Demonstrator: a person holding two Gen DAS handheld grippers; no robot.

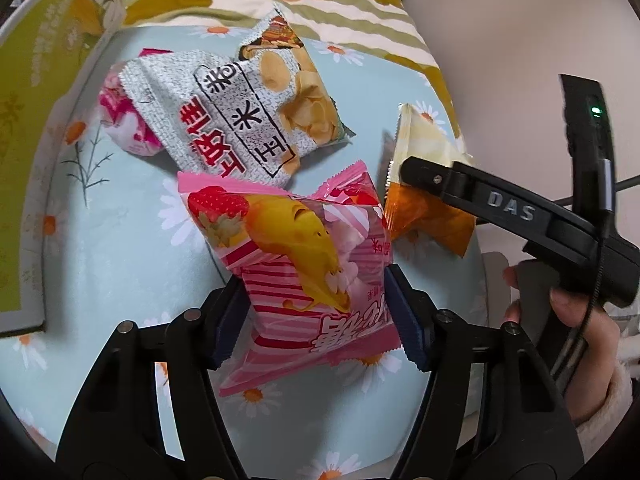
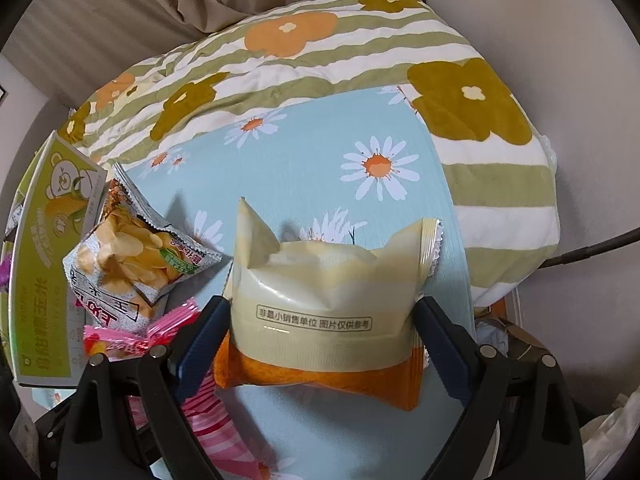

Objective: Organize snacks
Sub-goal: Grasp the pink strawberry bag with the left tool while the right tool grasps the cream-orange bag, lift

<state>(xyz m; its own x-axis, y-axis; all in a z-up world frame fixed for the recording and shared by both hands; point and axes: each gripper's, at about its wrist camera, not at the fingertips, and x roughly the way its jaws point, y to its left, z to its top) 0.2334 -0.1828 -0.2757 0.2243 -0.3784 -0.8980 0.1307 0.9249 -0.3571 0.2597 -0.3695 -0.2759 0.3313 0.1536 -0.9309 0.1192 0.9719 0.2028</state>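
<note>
1. Much of the pink round-ended pack [image 1: 128, 128] is hidden: the grey corn-chip bag [image 1: 248, 116] lies over it, and only its left part shows in your left wrist view. What it holds you cannot make out.
2. The green carton [image 1: 36, 128] is cut off by the left frame edge in both views; only one side panel with a cartoon bear shows.
3. The lower end of the pink striped strawberry bag [image 1: 312, 280] runs down between your left gripper's [image 1: 316, 320] blue pads [image 1: 408, 320], and its printed name is only partly legible.
4. Your left gripper is closed on that pink striped bag, pads pressing its sides so the bag pinches inward. The bag rests on the daisy-print cloth [image 1: 100, 260], just below the corn-chip bag.
5. Your right gripper [image 2: 324, 344] stands wide around the cream-and-orange bag [image 2: 332, 300]. Both pads [image 2: 204, 344] lie at the bag's sides, but whether they press on it you cannot tell.
6. Your right hand [image 1: 576, 320] is partly covered by the gripper body; a fleecy sleeve [image 1: 604, 412] is cut off by the frame edge.
7. Count: four snack packs in view (grey, pink striped, pink round-ended, cream-and-orange), one carton, two grippers, one striped flower-print quilt [image 2: 320, 60] behind the cloth.
</note>
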